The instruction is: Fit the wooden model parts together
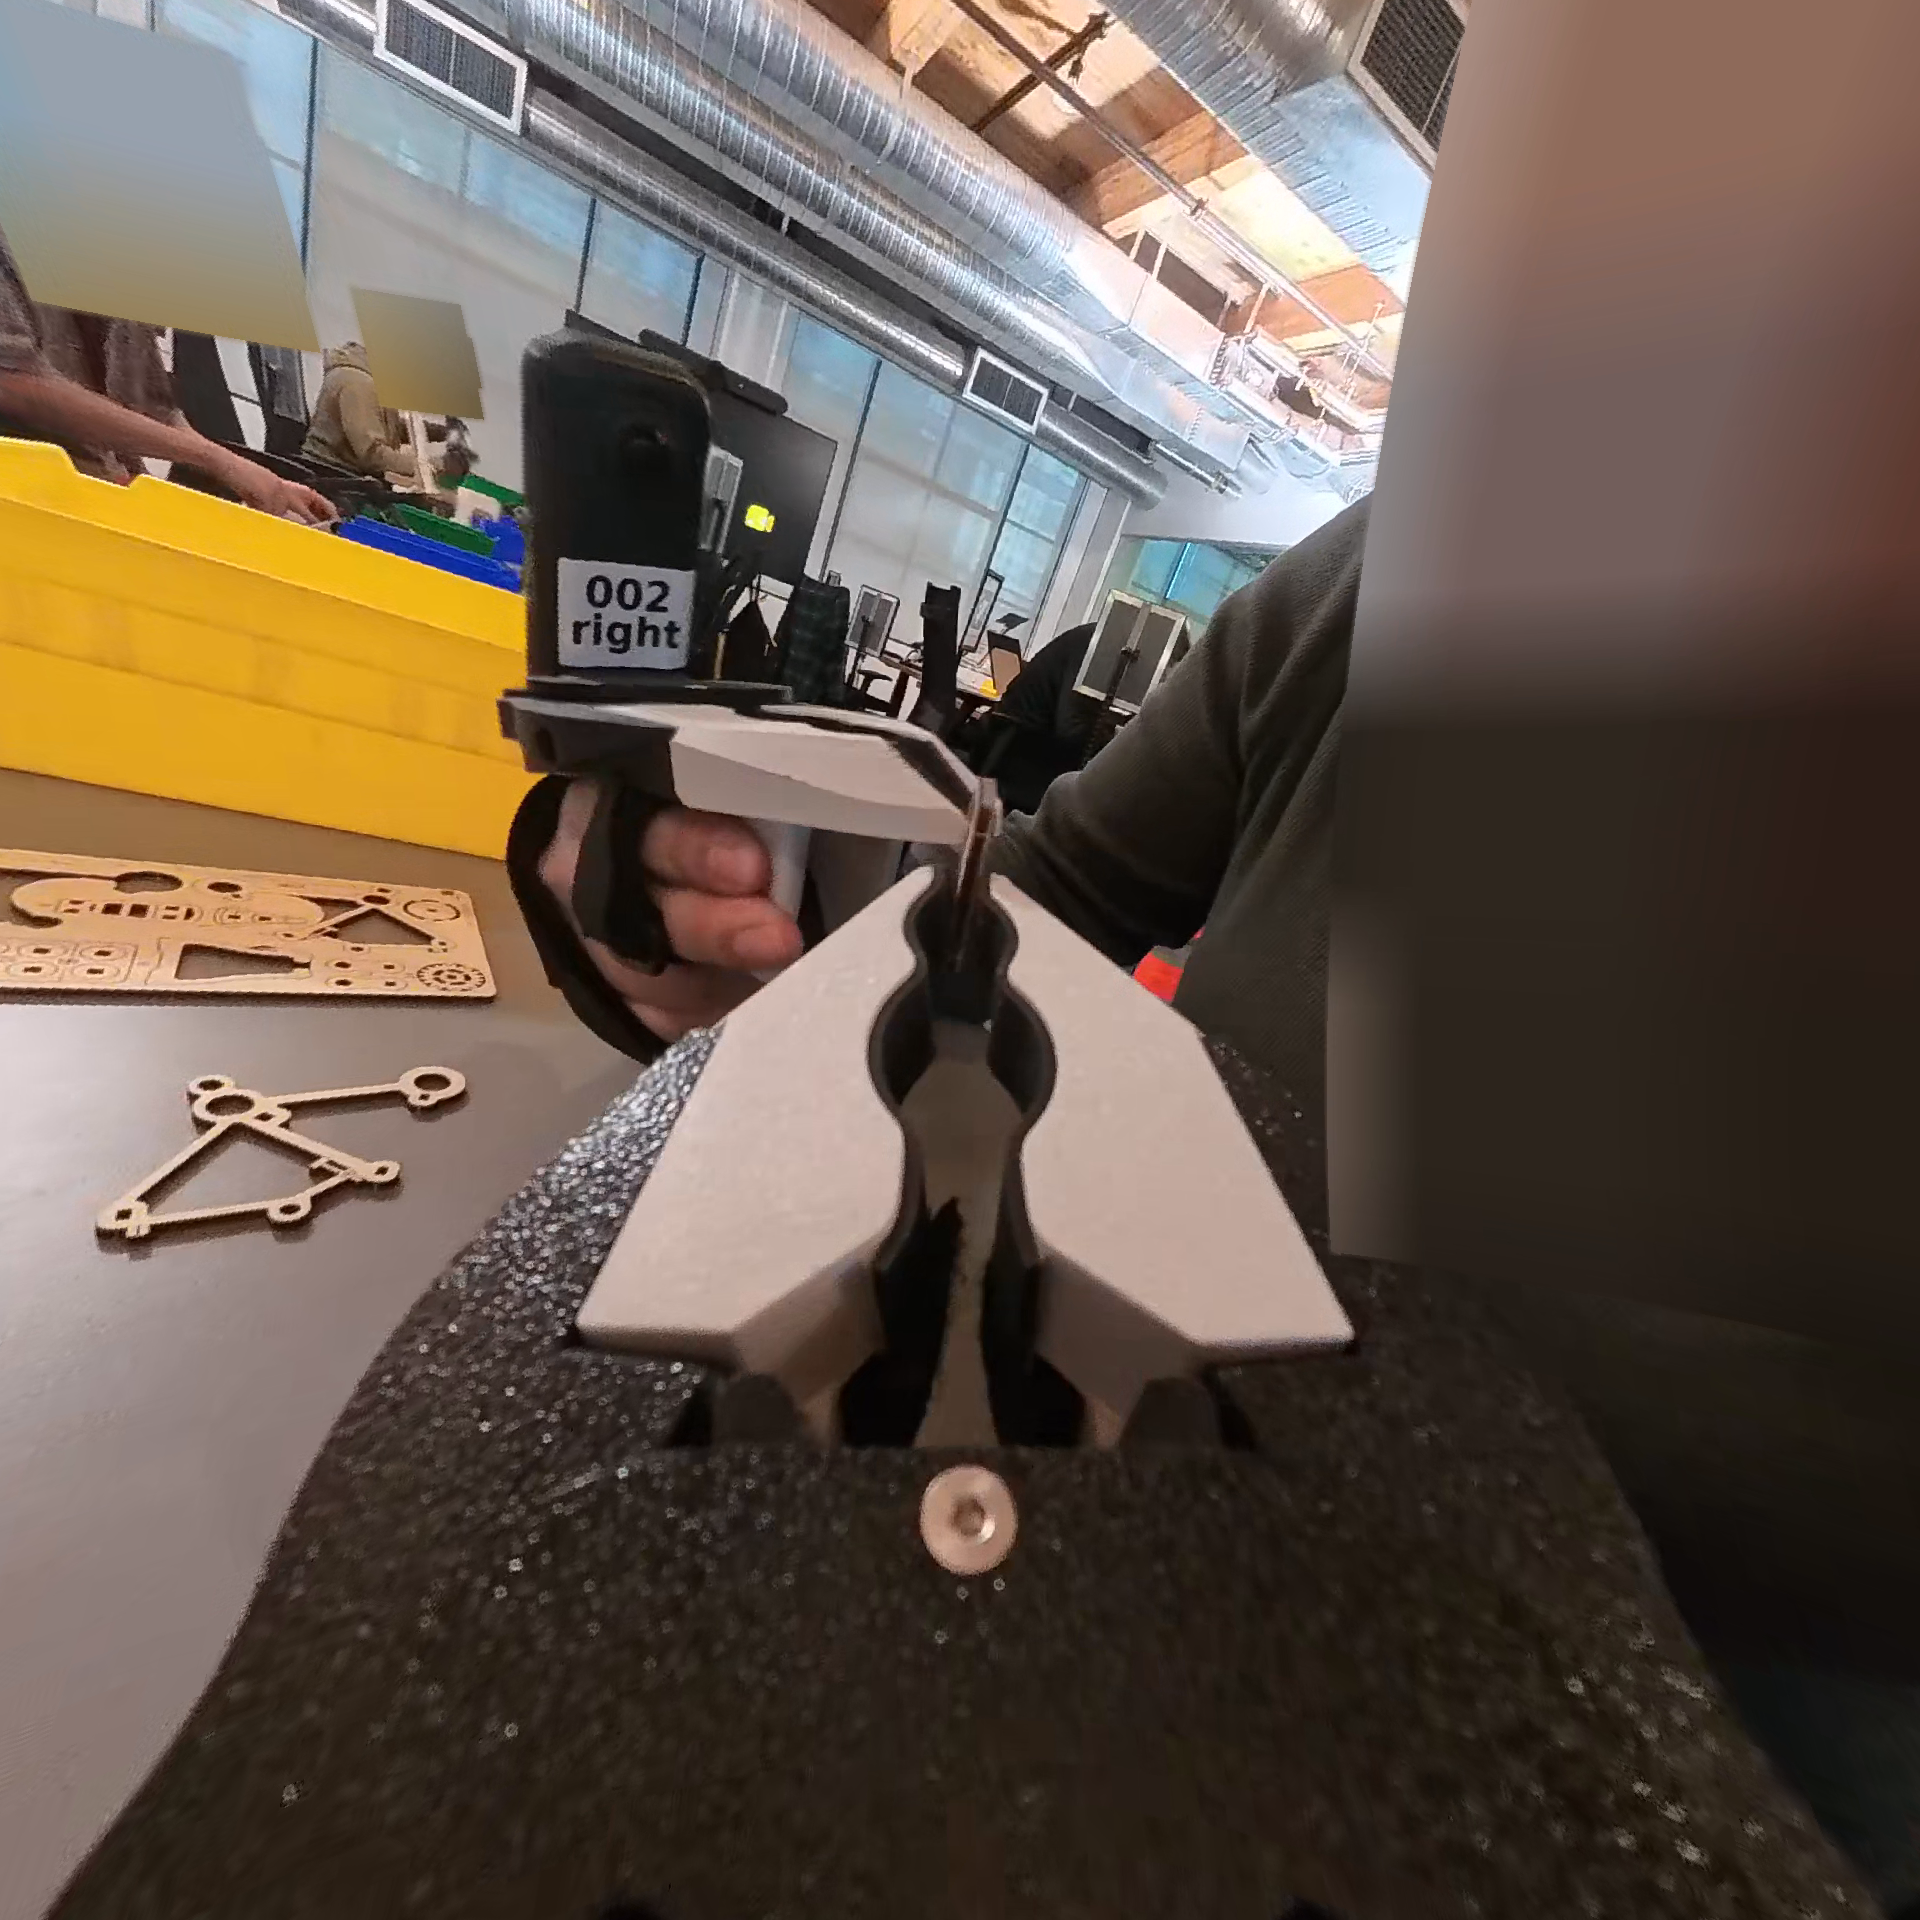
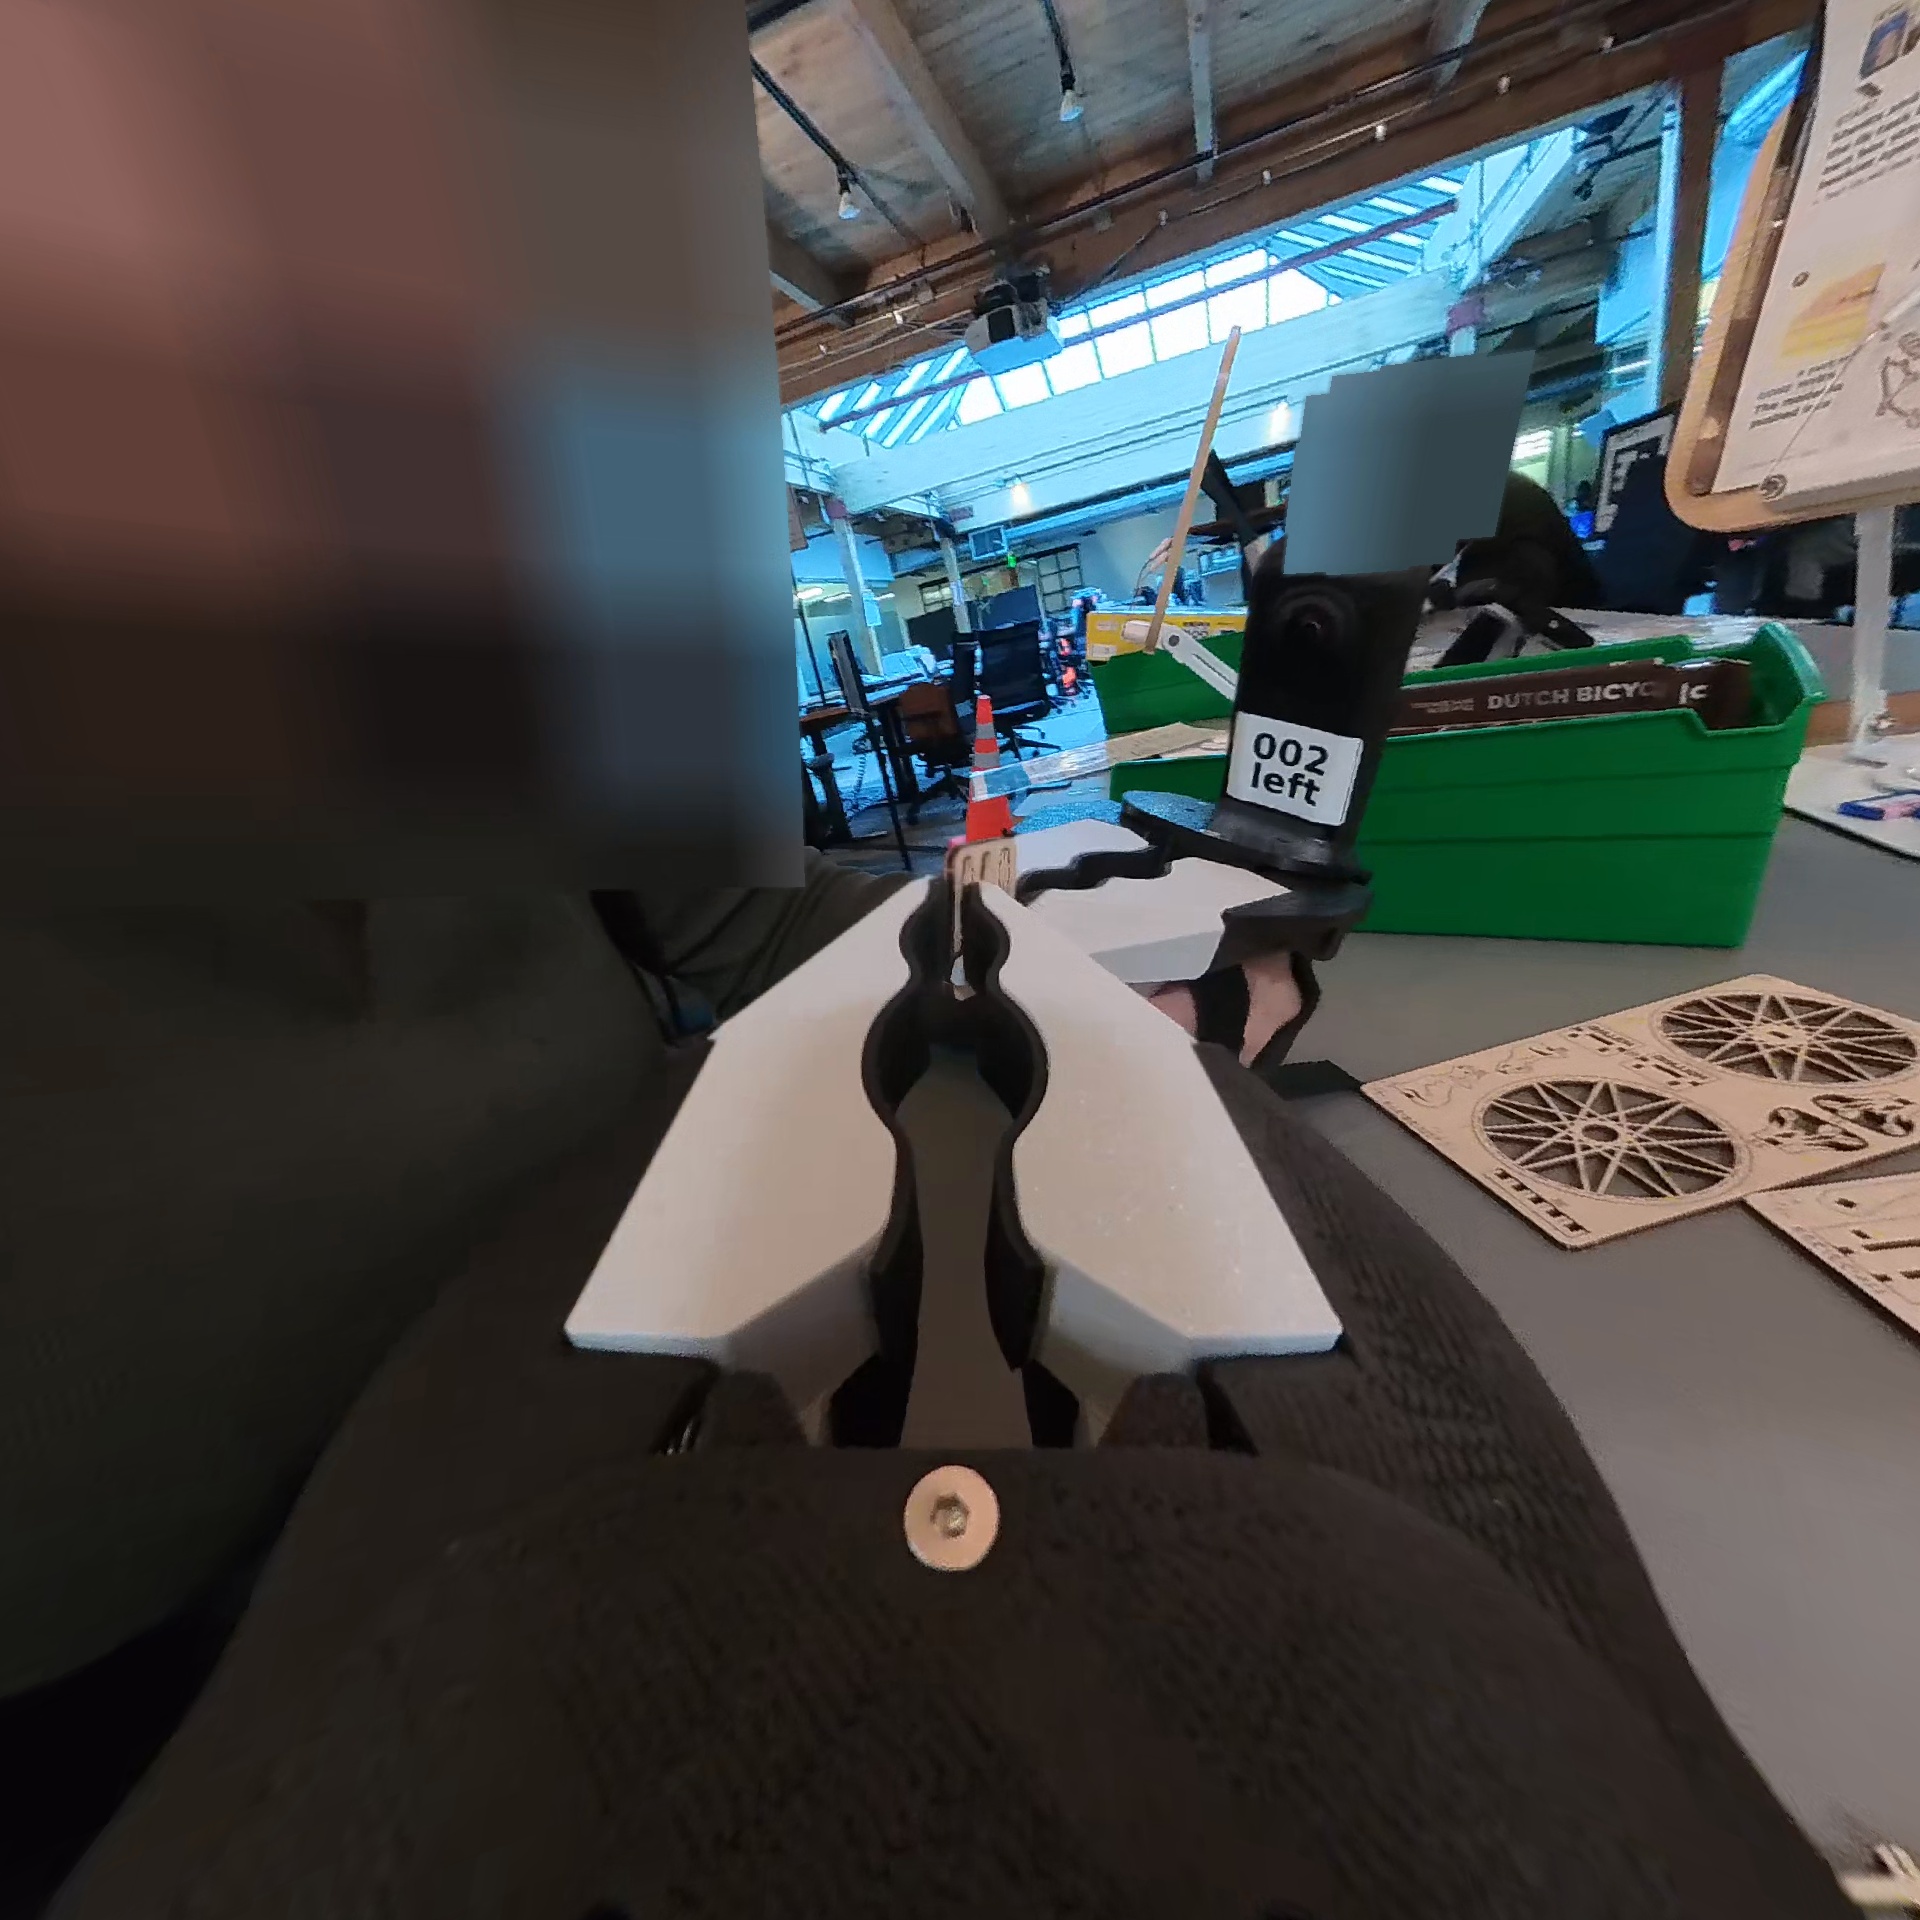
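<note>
My left gripper is shut on a small thin wooden part, seen edge-on between its grey fingers. My right gripper comes in from the left and pinches a small slotted wooden part right at the left gripper's tips. In the right wrist view my right gripper is shut on a pale wooden part that sticks up past its tips. The left gripper meets it from the right. The parts touch above the table; I cannot tell whether they are joined.
A laser-cut wooden sheet and a loose triangular frame piece lie on the dark table, with yellow bins behind. Wheel sheets, a green bin and a clipboard with a sheet are on the other side. The grippers are tip to tip, or close to it.
</note>
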Available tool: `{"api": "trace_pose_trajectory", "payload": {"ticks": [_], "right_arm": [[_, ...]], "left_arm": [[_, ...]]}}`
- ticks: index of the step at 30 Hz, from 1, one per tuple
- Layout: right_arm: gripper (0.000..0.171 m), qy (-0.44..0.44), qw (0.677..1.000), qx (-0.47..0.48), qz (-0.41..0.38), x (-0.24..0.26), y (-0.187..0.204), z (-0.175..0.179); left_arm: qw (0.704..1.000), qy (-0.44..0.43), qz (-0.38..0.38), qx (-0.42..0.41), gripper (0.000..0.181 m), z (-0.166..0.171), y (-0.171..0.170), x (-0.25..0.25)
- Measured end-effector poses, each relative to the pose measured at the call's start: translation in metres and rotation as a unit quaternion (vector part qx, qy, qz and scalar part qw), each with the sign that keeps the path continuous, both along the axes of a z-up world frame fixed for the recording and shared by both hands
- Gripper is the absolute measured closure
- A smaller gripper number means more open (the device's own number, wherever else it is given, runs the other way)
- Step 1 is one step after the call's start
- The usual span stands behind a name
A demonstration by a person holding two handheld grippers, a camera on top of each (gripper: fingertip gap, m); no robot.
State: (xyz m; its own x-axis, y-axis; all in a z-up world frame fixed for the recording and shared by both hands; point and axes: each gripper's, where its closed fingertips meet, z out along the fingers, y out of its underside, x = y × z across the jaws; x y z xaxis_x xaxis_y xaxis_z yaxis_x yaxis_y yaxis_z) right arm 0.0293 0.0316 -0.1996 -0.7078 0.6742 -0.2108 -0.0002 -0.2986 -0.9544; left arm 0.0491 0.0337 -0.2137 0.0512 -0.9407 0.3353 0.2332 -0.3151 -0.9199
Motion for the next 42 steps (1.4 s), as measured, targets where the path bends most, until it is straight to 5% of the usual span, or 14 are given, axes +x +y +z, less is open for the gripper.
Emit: {"api": "trace_pose_trajectory", "payload": {"ticks": [4, 8, 13, 18, 28, 36, 42], "right_arm": [[0.170, -0.004, 0.999, -0.035, 0.015, 0.000, 0.002, 0.002], [0.170, 0.031, 0.998, -0.005, -0.061, -0.007, 0.017, 0.004], [0.158, 0.141, 0.934, 0.015, -0.327, -0.006, 0.080, 0.015], [0.150, 0.158, 0.887, 0.115, -0.418, -0.006, 0.087, 0.010], [0.151, 0.158, 0.867, 0.197, -0.429, -0.012, 0.082, 0.001], [0.145, 0.167, 0.850, 0.316, -0.386, -0.011, 0.061, -0.013], [0.143, 0.171, 0.863, 0.320, -0.350, 0.004, 0.055, -0.018]], "left_arm": [[1.000, -0.002, 0.007, 0.008, 0.180, 0.002, 0.000, 0.001], [0.994, 0.027, 0.092, 0.058, 0.181, 0.003, 0.014, -0.005], [0.930, 0.075, 0.321, 0.163, 0.181, 0.011, 0.050, -0.046], [0.874, 0.127, 0.409, 0.227, 0.181, 0.007, 0.060, -0.059], [0.808, 0.236, 0.437, 0.316, 0.181, -0.013, 0.066, -0.048], [0.632, 0.403, 0.427, 0.506, 0.181, -0.029, 0.062, -0.032], [0.637, 0.404, 0.400, 0.520, 0.181, -0.036, 0.059, -0.020]]}}
